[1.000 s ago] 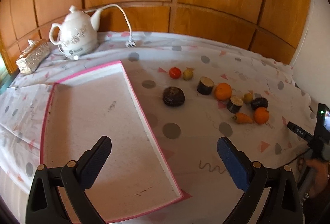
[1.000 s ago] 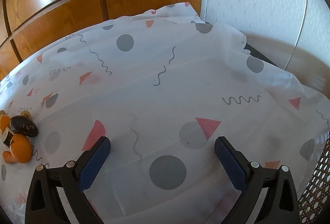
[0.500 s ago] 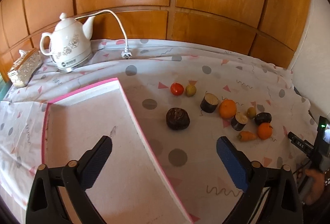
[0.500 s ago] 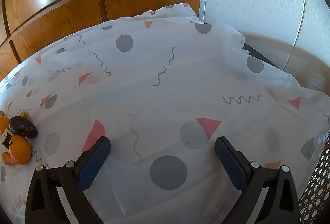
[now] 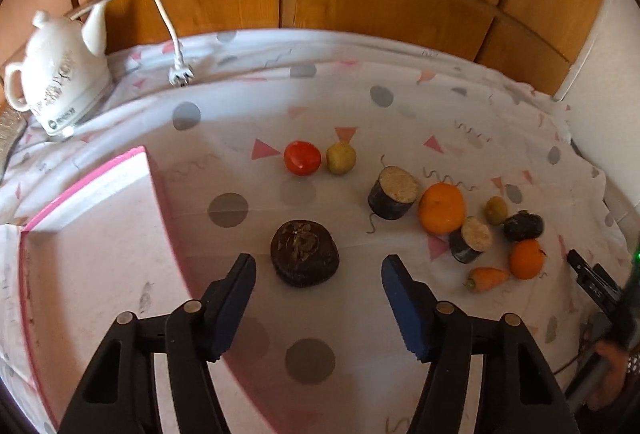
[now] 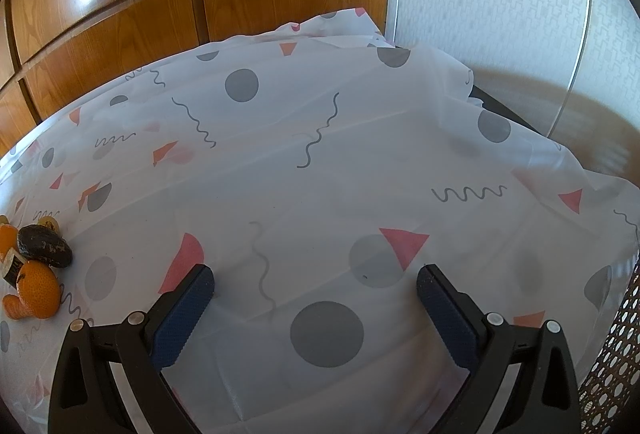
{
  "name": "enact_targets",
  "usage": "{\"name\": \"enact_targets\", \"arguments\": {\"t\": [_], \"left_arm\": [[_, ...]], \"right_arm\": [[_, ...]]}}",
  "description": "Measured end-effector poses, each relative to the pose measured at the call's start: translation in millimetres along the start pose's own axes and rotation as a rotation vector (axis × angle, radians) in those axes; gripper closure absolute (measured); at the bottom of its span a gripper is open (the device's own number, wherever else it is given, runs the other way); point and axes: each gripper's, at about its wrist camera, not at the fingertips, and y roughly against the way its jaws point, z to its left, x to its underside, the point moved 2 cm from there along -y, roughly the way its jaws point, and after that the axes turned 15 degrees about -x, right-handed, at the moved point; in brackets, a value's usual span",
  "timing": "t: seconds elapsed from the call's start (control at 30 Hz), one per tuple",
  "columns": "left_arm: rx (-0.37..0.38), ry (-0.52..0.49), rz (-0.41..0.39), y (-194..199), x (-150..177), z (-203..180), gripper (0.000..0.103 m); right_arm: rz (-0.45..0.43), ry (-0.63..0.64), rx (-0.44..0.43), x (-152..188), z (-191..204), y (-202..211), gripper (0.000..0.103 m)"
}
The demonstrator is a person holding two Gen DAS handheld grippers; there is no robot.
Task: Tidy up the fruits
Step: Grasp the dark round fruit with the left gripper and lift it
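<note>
My left gripper hangs over a dark brown wrinkled fruit lying on the patterned cloth; its jaws are closing, with the fruit between the fingertips and gaps on both sides. A pink-rimmed white tray lies to the left. Further out sit a red tomato, a small yellow-green fruit, a cut dark cylinder, a large orange, a second cut piece, a small orange and a carrot. My right gripper stands open over bare cloth; an orange and a dark fruit lie at its far left.
A white kettle with its cord and plug stands at the back left. Wood panelling runs behind the table. A hand holding the other gripper's handle shows at the right edge. A wicker surface is at the right wrist view's lower right.
My left gripper has moved forward and right, from above the tray to around the dark brown fruit, and its jaws have narrowed. The right gripper has stayed still.
</note>
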Motion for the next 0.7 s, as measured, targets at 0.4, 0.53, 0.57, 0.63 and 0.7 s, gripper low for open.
{"name": "enact_targets", "arguments": {"t": [0.4,0.53,0.57,0.63,0.7], "left_arm": [[-0.06,-0.032,0.038,-30.2,-2.7,-10.6,0.059],[-0.019,-0.006,0.001,-12.0,2.0,-7.7,0.059],[-0.009,0.012,-0.011,-6.2,3.8,-3.9,0.059],[0.019,0.073,-0.021,6.8,7.1,9.5,0.059],[0.043,0.142,-0.031,18.5,10.5,27.6,0.059]], "right_arm": [[-0.001,0.0,0.004,0.3,0.7,-0.2,0.0],[-0.002,0.0,0.005,0.3,0.8,-0.3,0.0],[-0.002,0.0,0.005,0.1,1.2,-0.2,0.0],[-0.003,0.0,0.005,-0.2,1.5,-0.4,0.0],[-0.002,0.0,0.006,0.1,1.6,-0.3,0.0]]}}
